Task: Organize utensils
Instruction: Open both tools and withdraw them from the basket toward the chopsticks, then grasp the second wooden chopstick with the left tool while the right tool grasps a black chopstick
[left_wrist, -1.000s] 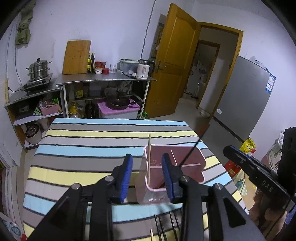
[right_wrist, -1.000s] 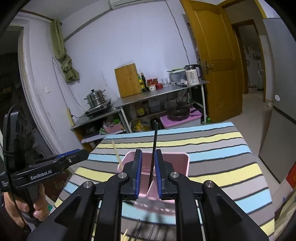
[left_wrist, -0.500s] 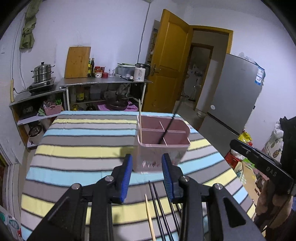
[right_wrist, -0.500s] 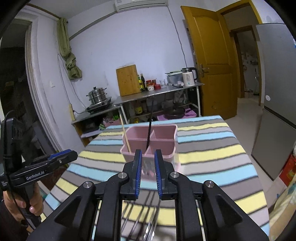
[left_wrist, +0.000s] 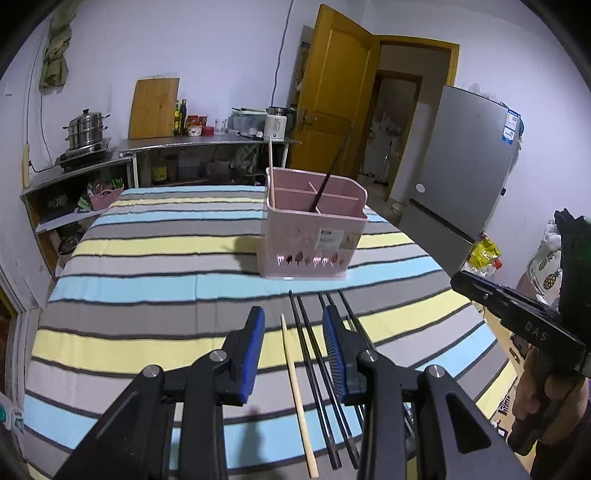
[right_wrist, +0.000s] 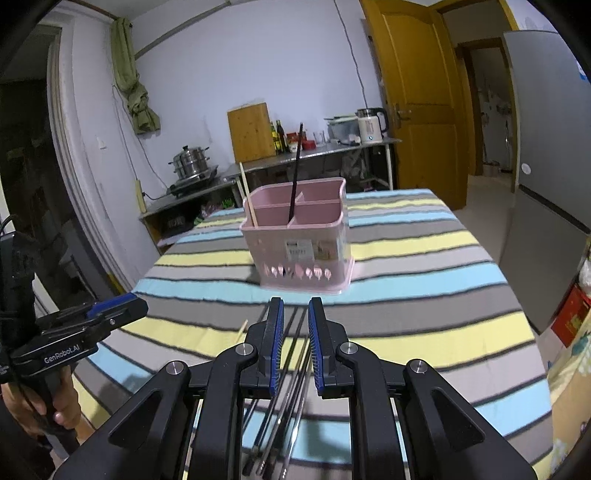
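A pink utensil holder (left_wrist: 314, 236) stands on the striped table (left_wrist: 147, 258); it also shows in the right wrist view (right_wrist: 299, 240). A black chopstick (left_wrist: 328, 181) and a wooden chopstick (left_wrist: 270, 158) stand in it. Several black chopsticks (left_wrist: 314, 362) and one wooden chopstick (left_wrist: 297, 391) lie on the cloth near me. My left gripper (left_wrist: 295, 332) is open and empty above them. My right gripper (right_wrist: 295, 325) is open with a narrow gap, empty, above the black chopsticks (right_wrist: 284, 402).
A grey fridge (left_wrist: 461, 166) stands right of the table. Behind the table is a metal counter (left_wrist: 207, 142) with bottles, a kettle and a cutting board. A yellow door (left_wrist: 332, 92) is open at the back.
Both grippers have pulled back from the pink holder toward the near table edge. The right gripper has let go of the black chopstick, which now stands in the holder.
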